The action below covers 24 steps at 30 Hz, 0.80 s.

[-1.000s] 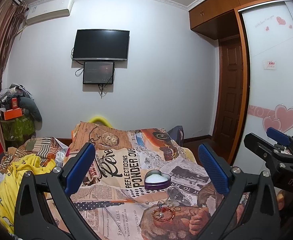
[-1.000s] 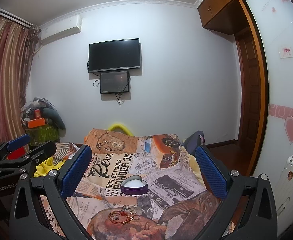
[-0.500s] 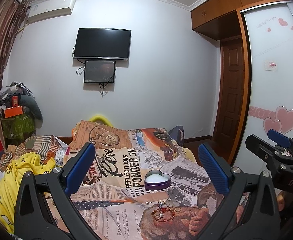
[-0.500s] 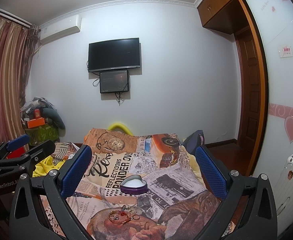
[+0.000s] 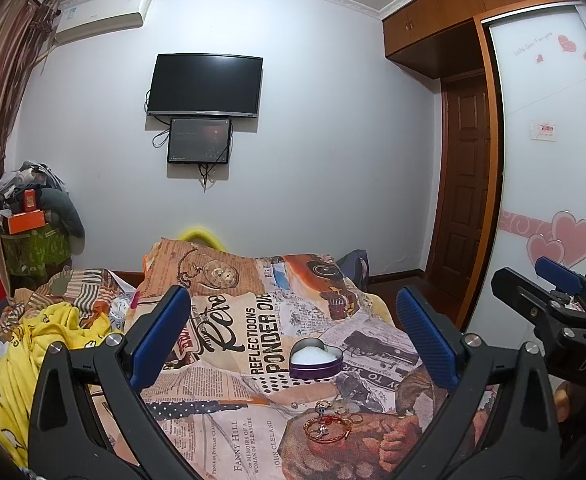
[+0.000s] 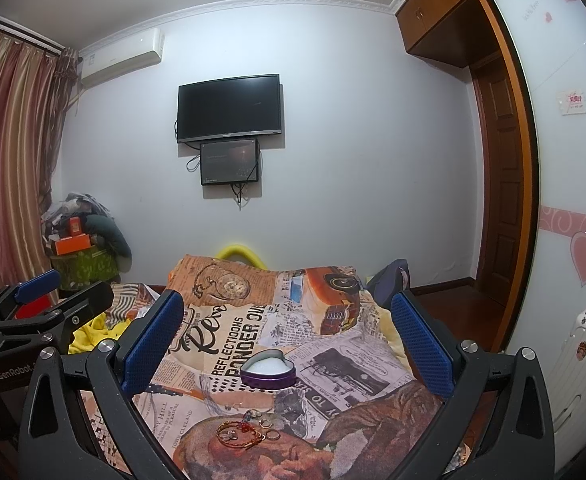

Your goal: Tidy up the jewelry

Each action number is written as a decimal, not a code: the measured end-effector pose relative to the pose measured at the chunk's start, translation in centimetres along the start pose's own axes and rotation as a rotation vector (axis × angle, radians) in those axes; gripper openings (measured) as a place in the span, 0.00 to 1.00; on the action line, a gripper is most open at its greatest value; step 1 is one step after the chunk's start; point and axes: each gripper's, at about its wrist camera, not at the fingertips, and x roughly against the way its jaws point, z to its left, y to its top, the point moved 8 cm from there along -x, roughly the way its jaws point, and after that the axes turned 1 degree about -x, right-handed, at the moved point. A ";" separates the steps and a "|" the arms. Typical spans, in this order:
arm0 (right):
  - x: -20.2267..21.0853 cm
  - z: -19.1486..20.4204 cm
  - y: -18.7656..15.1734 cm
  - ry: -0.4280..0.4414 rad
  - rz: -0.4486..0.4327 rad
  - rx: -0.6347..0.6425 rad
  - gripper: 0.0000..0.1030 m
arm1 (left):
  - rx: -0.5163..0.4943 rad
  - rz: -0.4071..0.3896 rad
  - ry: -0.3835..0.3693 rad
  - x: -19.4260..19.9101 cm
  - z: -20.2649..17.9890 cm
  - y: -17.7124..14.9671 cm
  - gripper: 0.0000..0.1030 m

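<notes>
A purple heart-shaped box [image 5: 315, 362] with a white lining stands open on the printed bedspread [image 5: 229, 336]; it also shows in the right wrist view [image 6: 268, 370]. A gold and red bracelet [image 5: 326, 429] and several small rings [image 5: 343, 412] lie just in front of it, also in the right wrist view [image 6: 240, 434]. My left gripper [image 5: 293, 336] is open and empty, held above the bed. My right gripper [image 6: 289, 336] is open and empty, beside the left one. Each gripper shows at the edge of the other's view.
A yellow garment [image 5: 45, 344] and striped bedding lie at the left of the bed. A cluttered stand [image 5: 33, 232] is in the left corner. A wardrobe [image 5: 549, 160] and door stand right. A white suitcase [image 6: 581, 360] is at far right.
Both views have shifted very slightly; the jewelry and the box have not moved and both grippers stay open.
</notes>
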 end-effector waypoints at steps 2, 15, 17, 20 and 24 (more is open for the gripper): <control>0.0 0.0 -0.1 0.000 0.000 0.002 1.00 | 0.001 0.002 0.000 -0.2 0.0 0.0 1.00; -1.3 0.0 -1.0 0.006 0.035 -0.001 1.00 | -0.012 0.033 -0.006 -1.3 0.0 -0.6 1.00; -1.6 -0.2 -1.2 0.002 0.046 0.002 1.00 | -0.014 0.042 -0.004 -1.7 0.0 -0.9 1.00; -2.2 -0.6 -1.6 -0.008 0.068 0.009 1.00 | -0.016 0.064 -0.003 -2.5 0.2 -1.3 1.00; -3.1 -1.2 -2.6 -0.027 0.107 0.019 1.00 | -0.023 0.106 -0.004 -4.0 0.3 -2.4 1.00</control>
